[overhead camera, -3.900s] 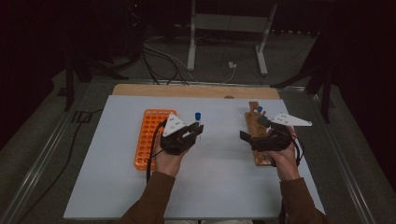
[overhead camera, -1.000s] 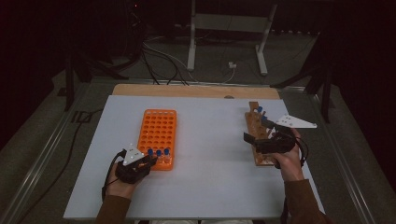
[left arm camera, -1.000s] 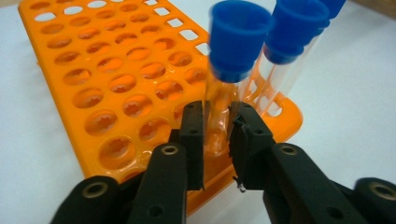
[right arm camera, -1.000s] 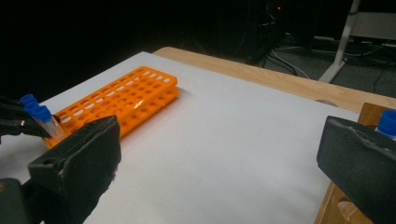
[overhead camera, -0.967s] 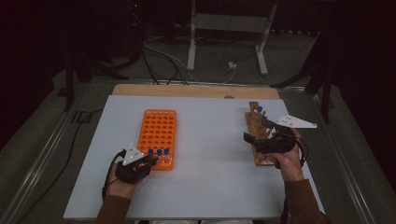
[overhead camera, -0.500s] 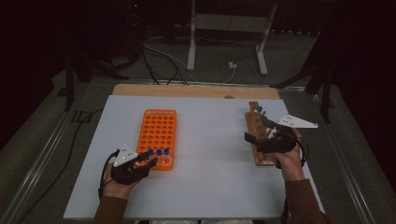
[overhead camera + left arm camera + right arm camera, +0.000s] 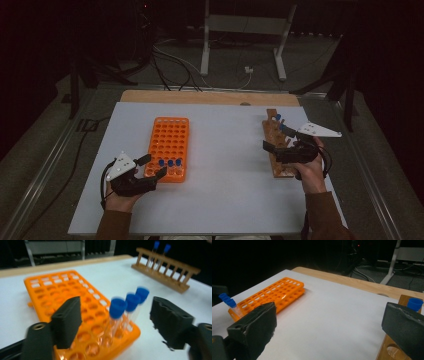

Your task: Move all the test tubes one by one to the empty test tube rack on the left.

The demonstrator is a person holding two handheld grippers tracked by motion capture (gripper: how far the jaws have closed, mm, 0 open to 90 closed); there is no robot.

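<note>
Standing upright in orange rack [image 7: 169,140]: capped tubes [image 7: 170,165]

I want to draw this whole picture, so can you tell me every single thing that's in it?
Tube rack: one, orange, on the left part of the table.
Capped tubes: three, blue caps, standing in the orange rack's near row.
Wooden rack: one, brown, on the right part of the table.
Tubes in the wooden rack: two, blue caps, far end.
Table: one, white top, wooden far edge.
Metal stand: one, grey, on the floor behind.
Cables: several, dark, on the floor.
Left tongs: black, open, near the three tubes.
Right tongs: black, open, over the wooden rack.
</note>
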